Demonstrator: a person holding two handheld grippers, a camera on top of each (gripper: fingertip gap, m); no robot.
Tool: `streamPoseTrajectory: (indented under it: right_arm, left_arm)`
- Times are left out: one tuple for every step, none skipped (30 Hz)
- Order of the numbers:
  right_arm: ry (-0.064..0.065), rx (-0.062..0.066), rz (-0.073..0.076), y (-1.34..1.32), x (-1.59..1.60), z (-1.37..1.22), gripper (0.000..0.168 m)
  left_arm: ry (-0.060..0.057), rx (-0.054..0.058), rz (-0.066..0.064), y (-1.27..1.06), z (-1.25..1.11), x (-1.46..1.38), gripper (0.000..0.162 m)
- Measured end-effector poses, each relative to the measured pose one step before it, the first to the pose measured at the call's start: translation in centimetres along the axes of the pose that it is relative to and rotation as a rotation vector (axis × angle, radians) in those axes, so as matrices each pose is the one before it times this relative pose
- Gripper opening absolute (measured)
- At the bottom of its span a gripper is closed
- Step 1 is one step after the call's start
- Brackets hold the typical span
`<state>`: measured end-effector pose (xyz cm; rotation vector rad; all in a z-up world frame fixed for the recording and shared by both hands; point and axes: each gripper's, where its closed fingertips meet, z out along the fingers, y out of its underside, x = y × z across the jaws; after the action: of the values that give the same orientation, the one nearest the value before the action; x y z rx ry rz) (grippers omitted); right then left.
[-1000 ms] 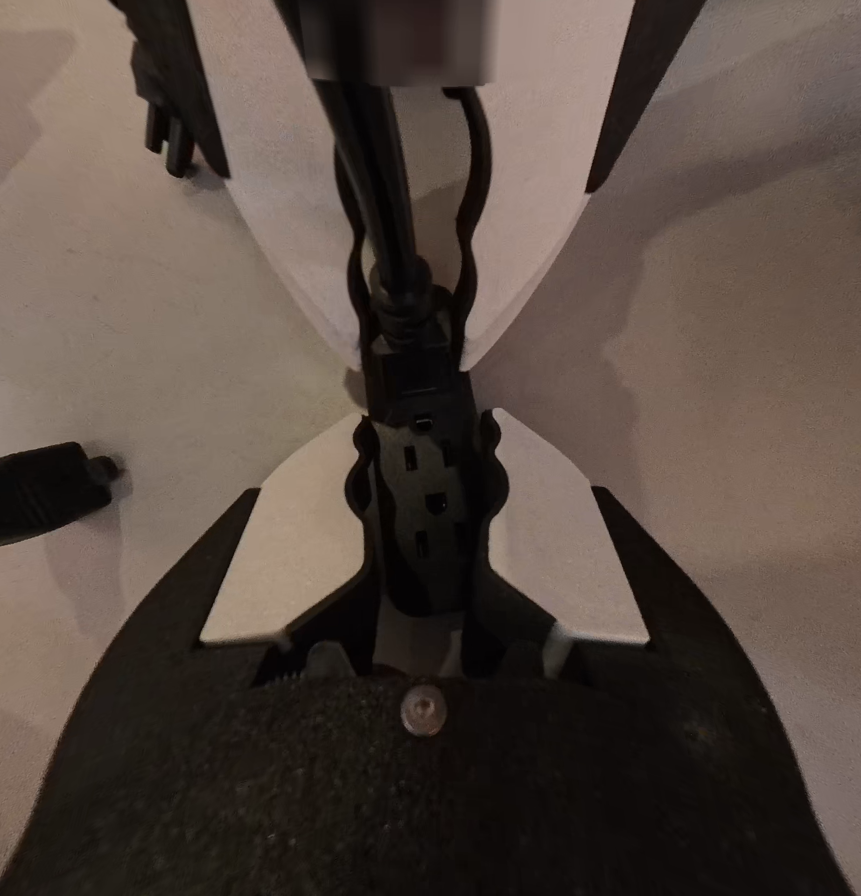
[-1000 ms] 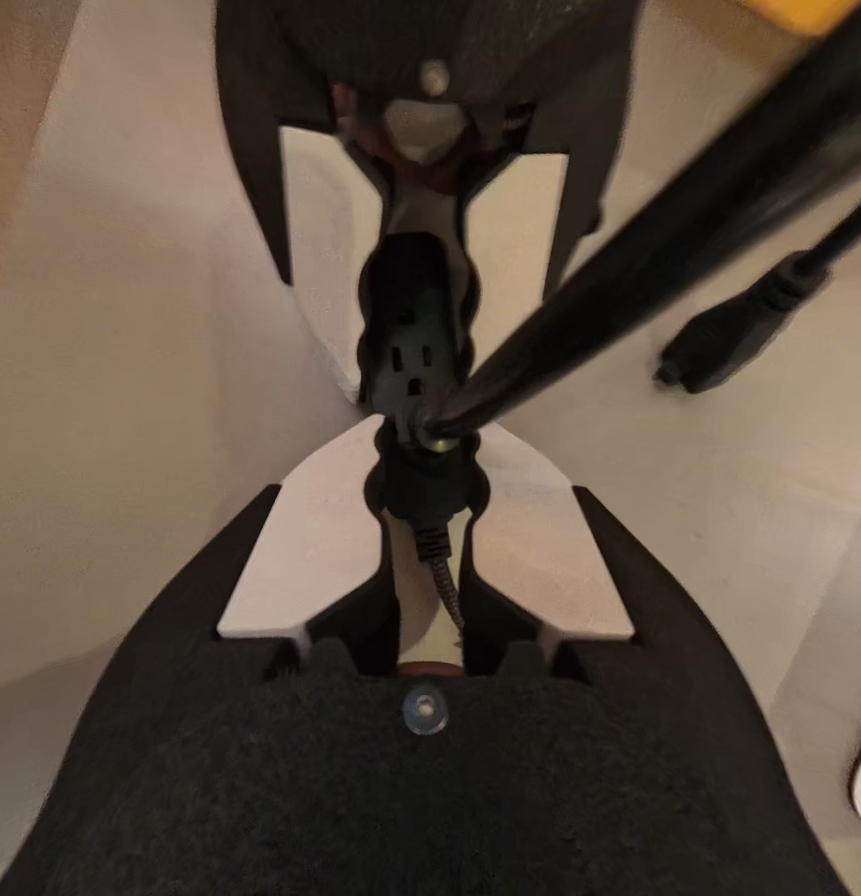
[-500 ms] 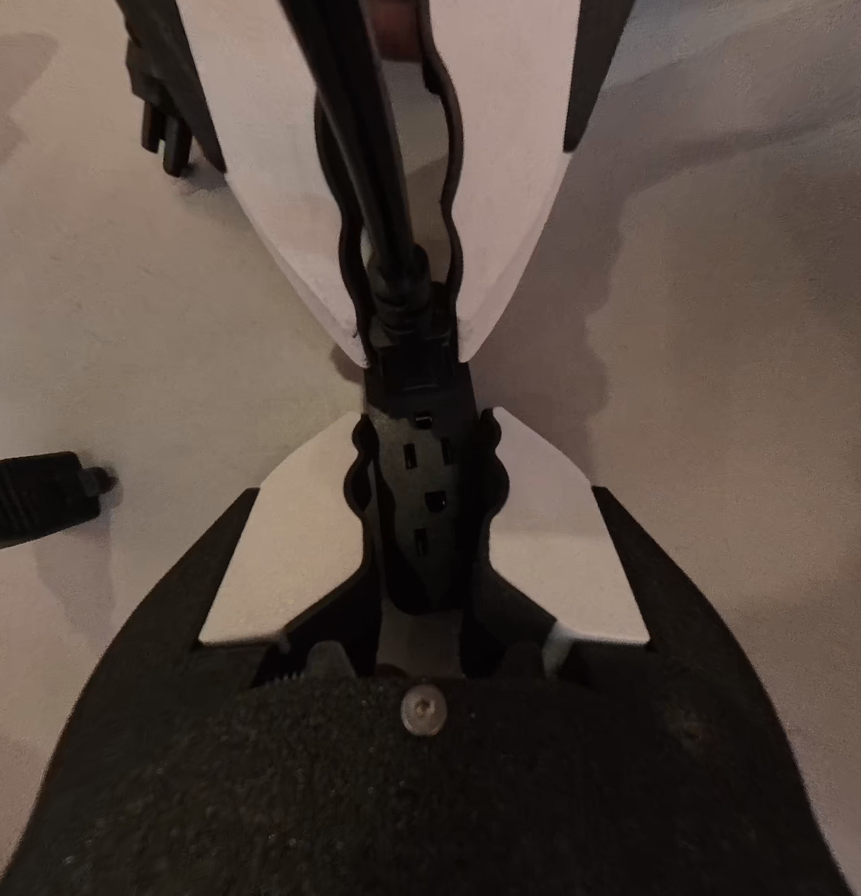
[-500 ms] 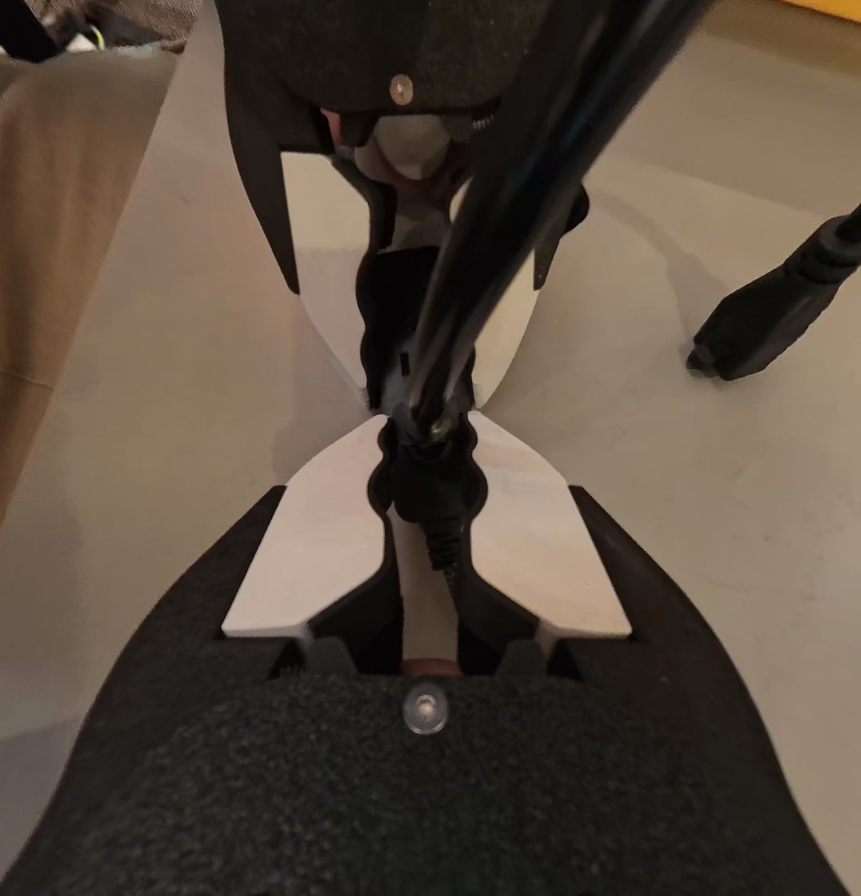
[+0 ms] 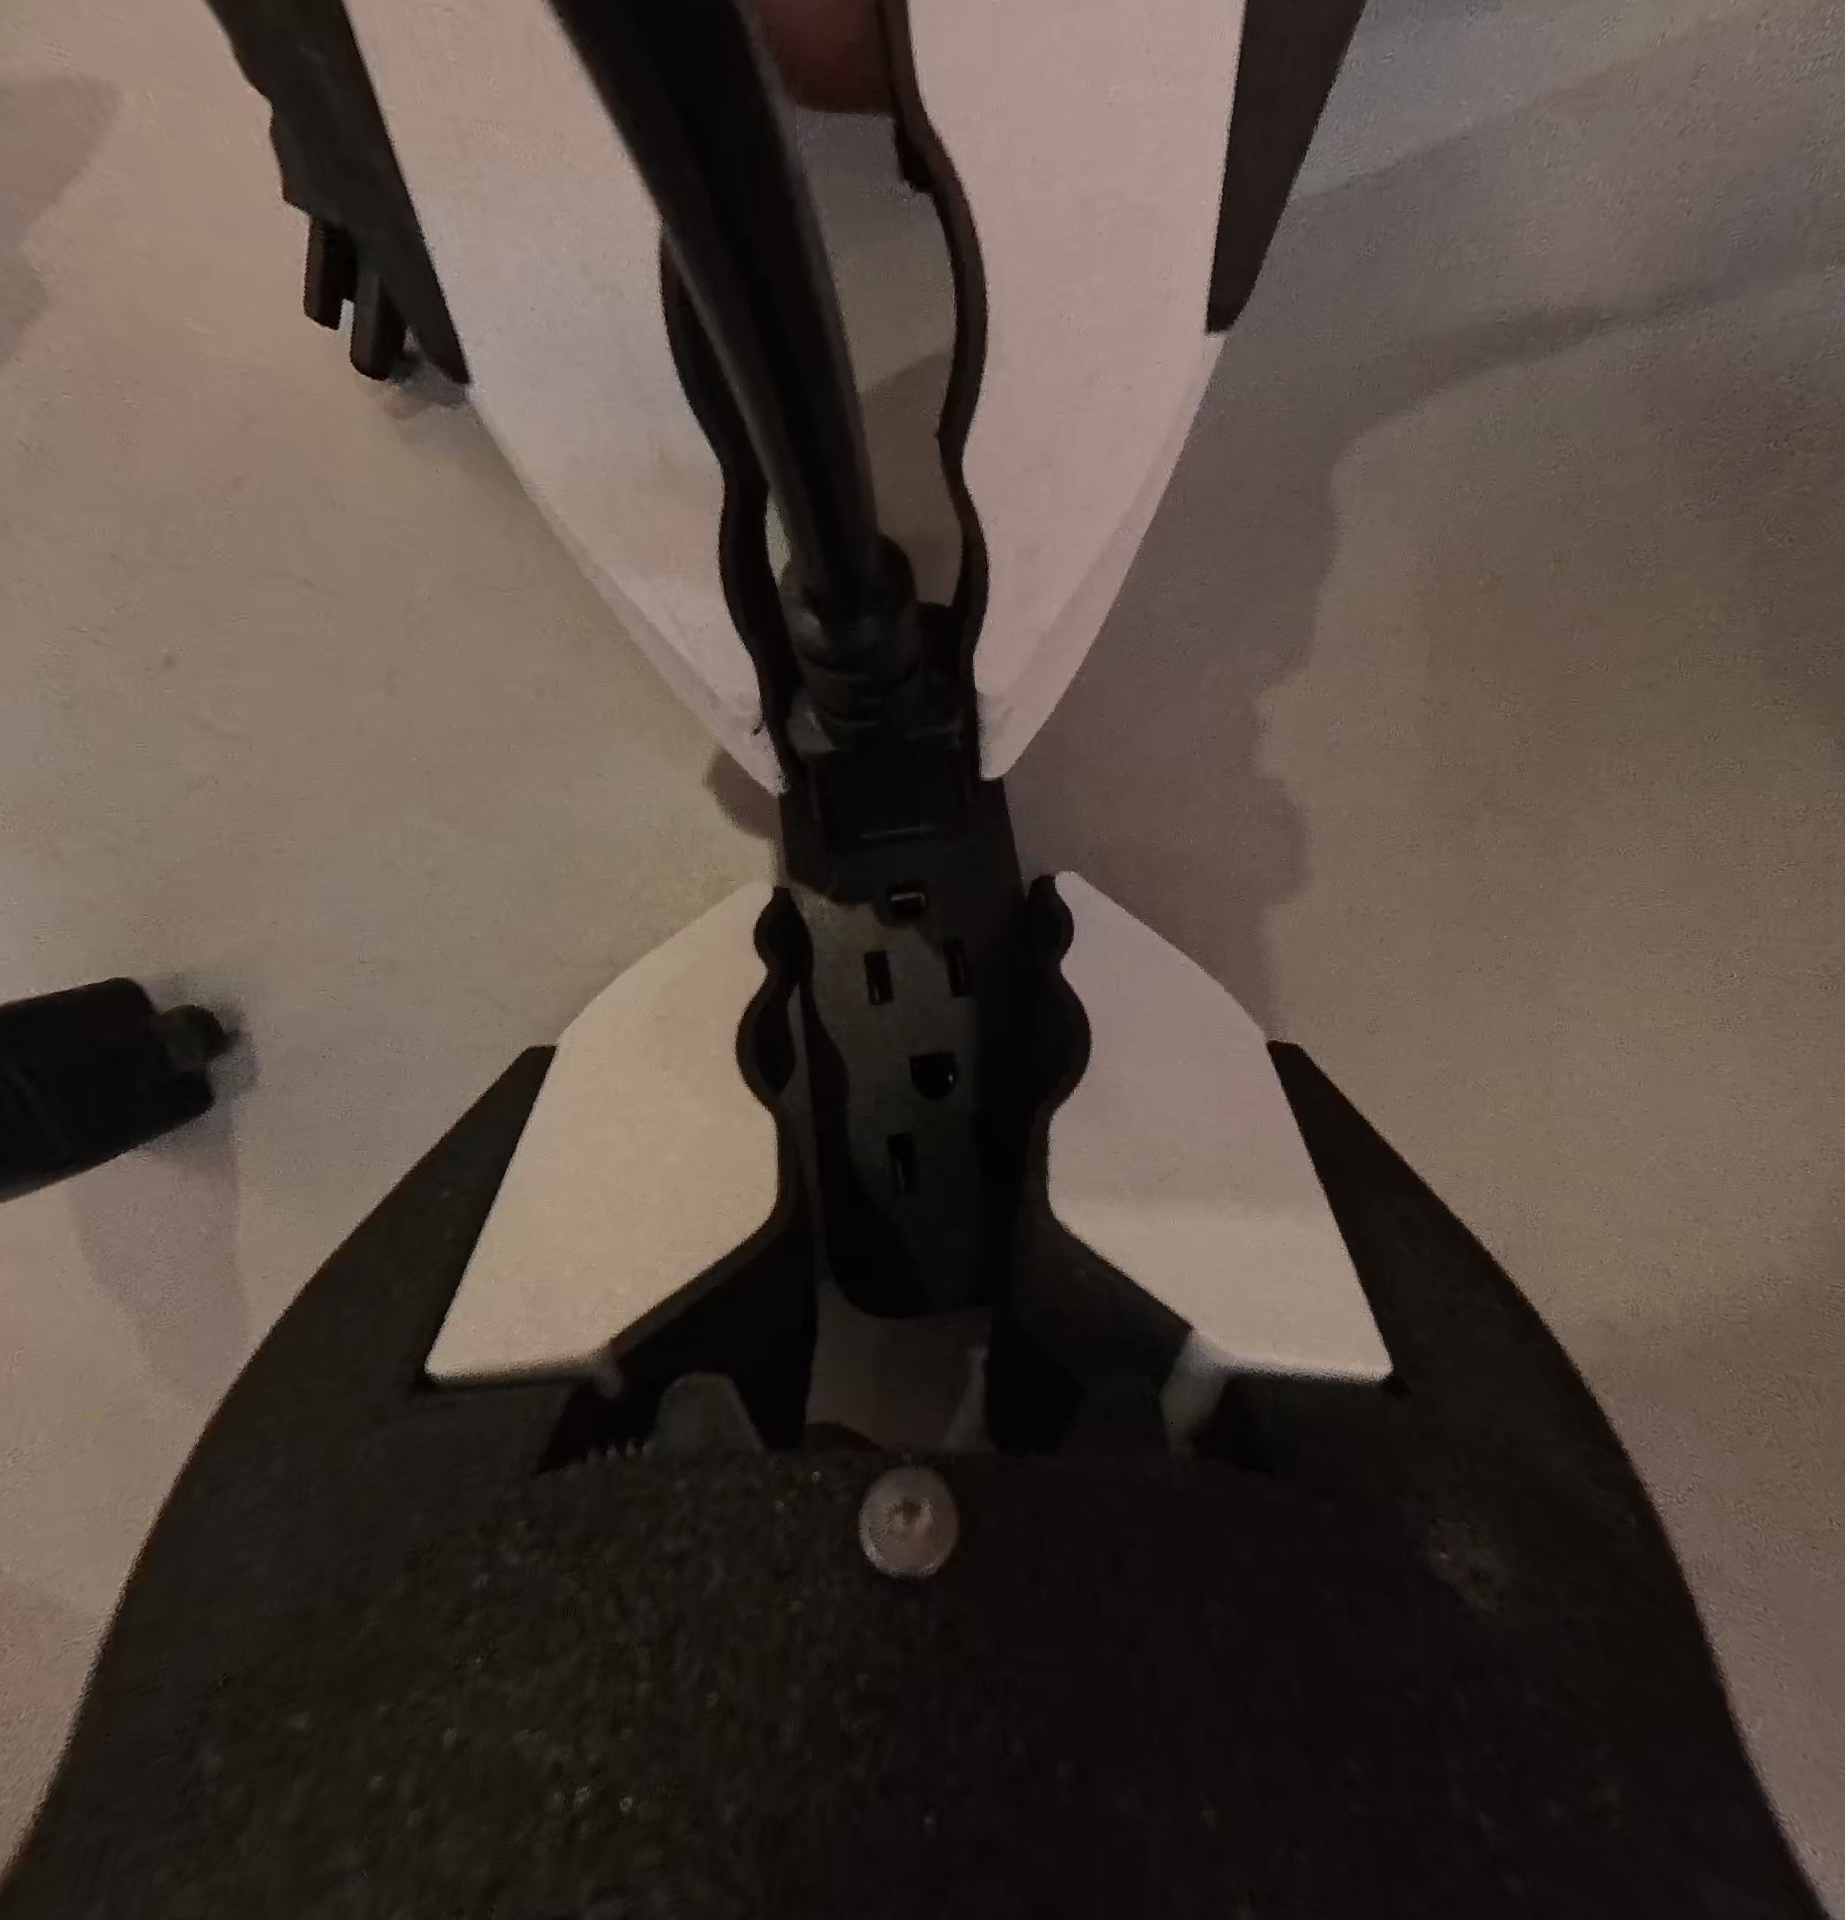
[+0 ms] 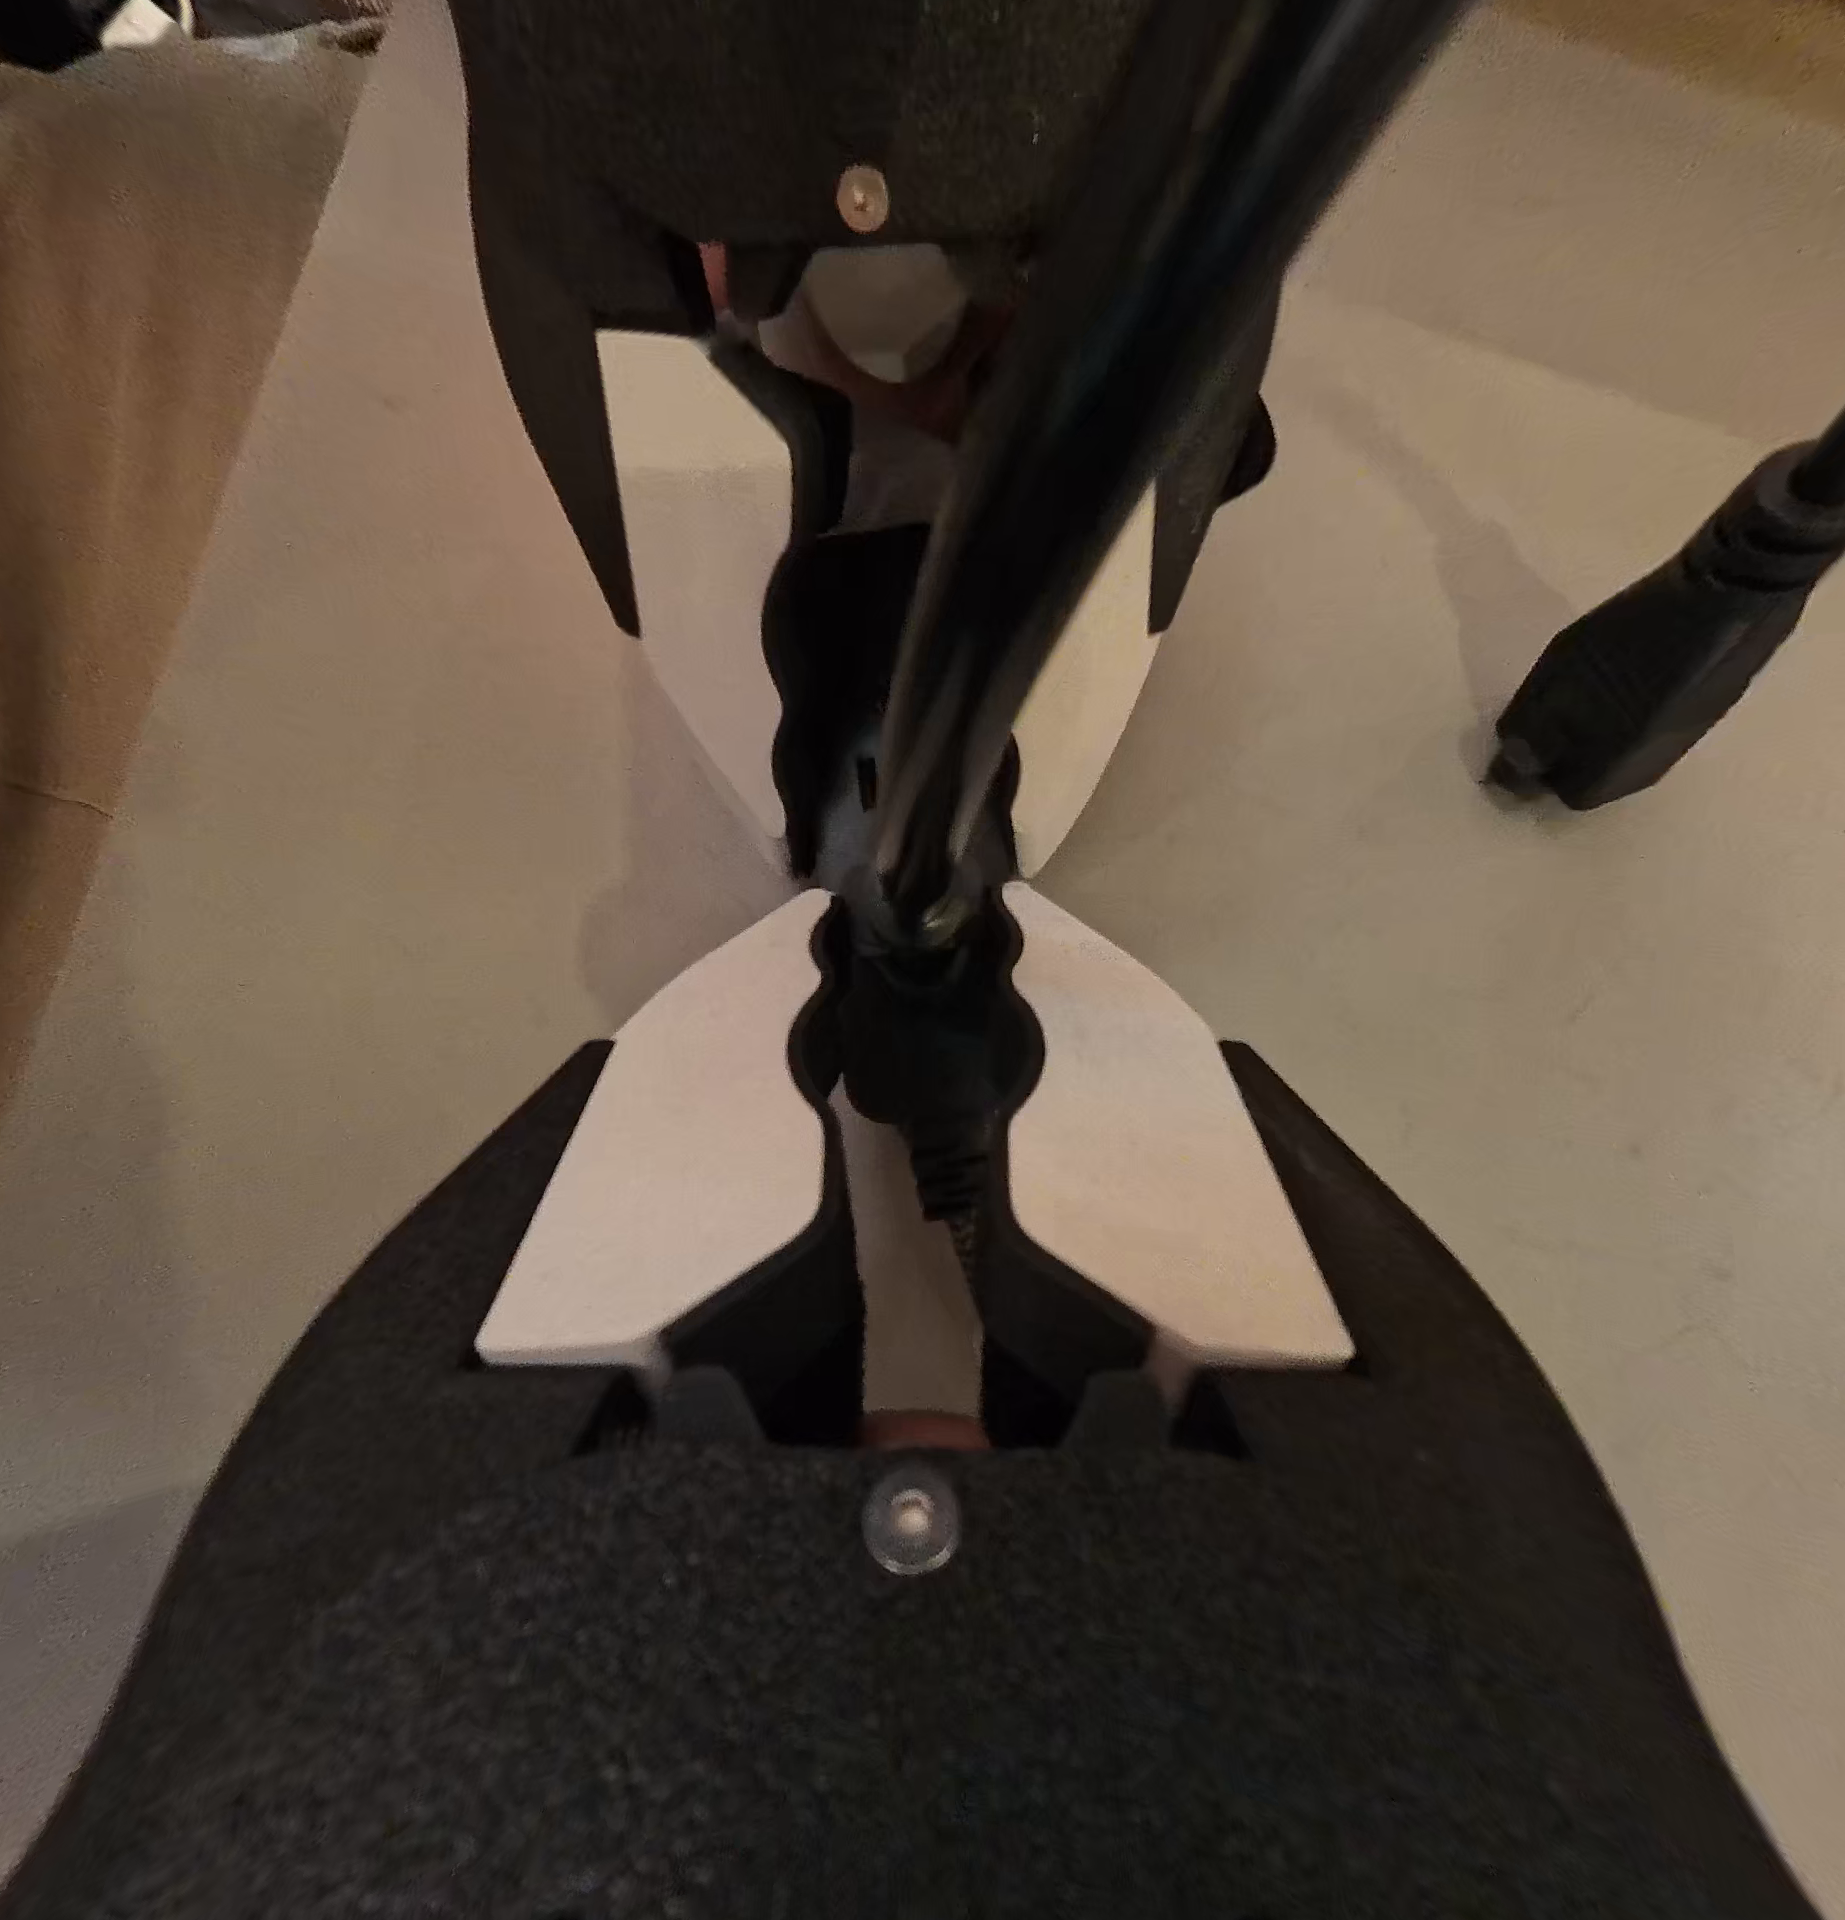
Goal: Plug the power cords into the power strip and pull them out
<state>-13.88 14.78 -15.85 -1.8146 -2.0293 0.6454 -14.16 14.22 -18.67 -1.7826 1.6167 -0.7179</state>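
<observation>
The power strip (image 5: 913,1081) is pinched by the left gripper (image 5: 913,997); at its far end, the plug (image 6: 923,1023) is pinched by the right gripper (image 6: 918,997).

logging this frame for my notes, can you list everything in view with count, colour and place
power strip: 1, black, clamped in the left tongs, spare outlets showing
plug: 1, black, at the strip's far end, held by the right tongs, cord rising from it
loose plugs: 2, black, on the table, one at left edge, one upper left
table: 1, pale beige, under everything
cloth: 1, tan, left edge of right wrist view
left tongs: 1, white fingers, black body
right tongs: 1, same
</observation>
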Motion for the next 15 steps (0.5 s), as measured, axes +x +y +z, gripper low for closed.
streamPoseTrajectory:
  right_arm:
    - [0.0024,-0.0088,-0.0055,0.041,0.011,-0.013,0.024]
    - [0.0009,-0.004,-0.005,0.05,-0.013,-0.036,0.024]
    - [-0.0028,-0.0002,0.0022,0.111,0.012,-0.073,0.024]
    - [-0.0037,0.0028,0.0043,0.124,-0.003,-0.085,0.024]
    - [0.0002,0.0043,-0.0003,0.056,-0.042,-0.026,0.024]
    - [-0.0014,0.0005,0.0003,0.047,-0.089,-0.027,0.024]
    - [0.0019,-0.0014,-0.0034,0.031,-0.045,-0.025,0.024]
    - [0.0019,-0.0006,-0.0047,0.015,-0.026,-0.028,0.024]
    - [-0.0075,0.0077,0.007,0.014,-0.042,0.0,0.024]
    - [-0.0028,0.0104,0.0037,-0.002,0.038,-0.007,0.024]
    - [-0.0012,0.0104,0.0049,-0.009,0.033,0.008,0.024]
    - [-0.0023,0.007,0.0009,0.017,-0.002,-0.014,0.024]
    - [0.0033,-0.0007,-0.0043,0.028,0.037,-0.04,0.024]
    - [0.0025,-0.0006,0.0021,-0.046,0.035,0.02,0.024]
    - [0.0009,-0.0069,0.003,-0.009,0.006,0.017,0.024]
  left_arm:
    - [-0.0012,0.0002,-0.0002,0.006,-0.008,0.004,0.045]
    - [-0.0024,0.0005,0.0012,0.009,-0.001,0.0,0.045]
    - [-0.0005,0.0006,-0.0002,0.014,-0.005,0.003,0.045]
    - [0.0022,0.0002,-0.0003,-0.01,0.011,0.012,0.045]
    - [0.0034,0.0004,0.0015,-0.01,0.023,0.045,0.045]
    - [0.0015,0.0006,0.0039,-0.011,0.008,0.042,0.045]
    - [-0.002,0.0012,0.004,0.002,0.001,0.024,0.045]
    - [-0.0014,0.0007,0.0029,-0.006,0.0,0.02,0.045]
    - [0.0014,-0.0003,-0.0006,0.011,-0.009,0.011,0.045]
    - [0.001,-0.0001,-0.0032,0.011,-0.01,-0.035,0.045]
    - [0.0007,0.0003,-0.0015,0.014,-0.018,-0.012,0.045]
    - [-0.0001,0.0011,-0.0005,-0.015,-0.007,0.001,0.045]
    - [-0.0013,-0.0008,-0.0013,0.009,-0.003,-0.038,0.044]
    - [0.0003,-0.0014,-0.002,0.01,0.001,-0.02,0.044]
    - [0.0015,-0.0014,-0.0024,-0.004,0.016,-0.01,0.044]
